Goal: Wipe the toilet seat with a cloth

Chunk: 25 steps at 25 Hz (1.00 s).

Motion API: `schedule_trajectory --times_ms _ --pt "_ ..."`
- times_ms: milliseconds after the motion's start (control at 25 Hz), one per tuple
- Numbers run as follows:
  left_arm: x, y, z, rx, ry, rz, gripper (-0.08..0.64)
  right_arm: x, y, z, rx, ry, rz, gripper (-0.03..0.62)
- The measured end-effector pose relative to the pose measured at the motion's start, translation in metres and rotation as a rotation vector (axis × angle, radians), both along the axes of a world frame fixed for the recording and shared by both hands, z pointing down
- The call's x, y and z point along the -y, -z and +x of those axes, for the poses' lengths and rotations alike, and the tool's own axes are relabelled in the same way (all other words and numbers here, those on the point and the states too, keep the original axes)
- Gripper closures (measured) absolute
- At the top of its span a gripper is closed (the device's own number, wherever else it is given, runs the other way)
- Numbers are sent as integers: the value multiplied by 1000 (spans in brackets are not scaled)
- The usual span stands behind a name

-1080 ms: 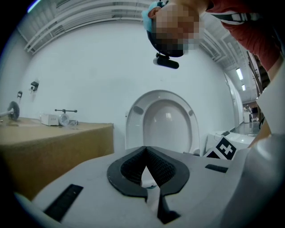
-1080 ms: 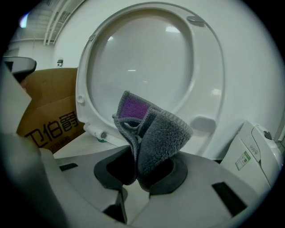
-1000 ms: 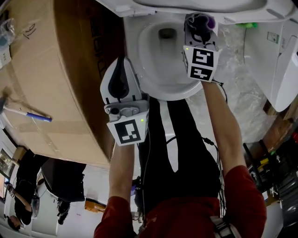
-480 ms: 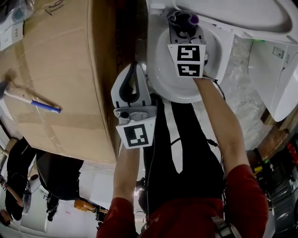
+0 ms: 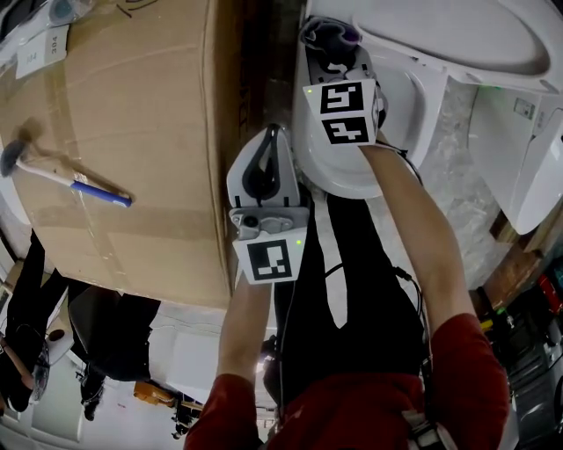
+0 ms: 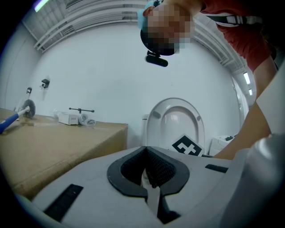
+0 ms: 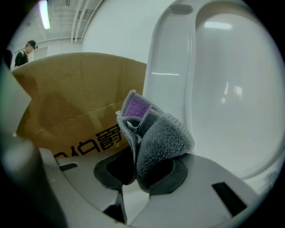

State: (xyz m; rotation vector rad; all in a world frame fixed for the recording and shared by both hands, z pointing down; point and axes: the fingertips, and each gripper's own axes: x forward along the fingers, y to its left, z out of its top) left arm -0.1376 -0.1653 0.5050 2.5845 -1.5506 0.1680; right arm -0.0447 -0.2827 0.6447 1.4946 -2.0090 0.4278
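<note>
The white toilet (image 5: 352, 171) is at the top of the head view, its lid (image 5: 440, 26) raised; the lid (image 6: 178, 120) also shows in the left gripper view. My right gripper (image 5: 327, 48) reaches over the bowl's left side and is shut on a folded grey and purple cloth (image 5: 339, 35). In the right gripper view the cloth (image 7: 156, 138) sticks up from the right gripper (image 7: 138, 167), close to a white toilet surface (image 7: 222, 102). Whether it touches is not clear. My left gripper (image 5: 266, 141) is shut and empty beside the bowl, and the left gripper (image 6: 149, 171) shows closed jaws.
A large cardboard box (image 5: 123, 149) stands tight against the toilet's left side, with a blue-handled brush (image 5: 66, 176) on top. Small items (image 6: 75, 118) lie on the box (image 6: 53, 142). A white fixture (image 5: 528, 158) stands at the right. Another person (image 5: 26, 308) stands at the lower left.
The right gripper has carried the cloth leftward and further up the picture, from over the bowl's middle to its left side. The left gripper shifted slightly.
</note>
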Motion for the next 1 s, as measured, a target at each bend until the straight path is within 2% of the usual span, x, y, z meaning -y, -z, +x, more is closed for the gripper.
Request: schedule_trajectory --times_ms 200,480,680,880,1000 --pt "2 12 -2 -12 -1 3 548 -1 42 -7 -23 37 73 509" --pt "8 51 5 -26 -9 32 548 9 132 0 -85 62 177 509" --pt "19 88 20 -41 -20 73 548 18 204 10 -86 63 266 509" --pt "22 127 37 -54 -39 101 548 14 259 18 -82 86 309 509" --pt "21 147 51 -55 -58 114 548 13 290 36 -82 65 343 509"
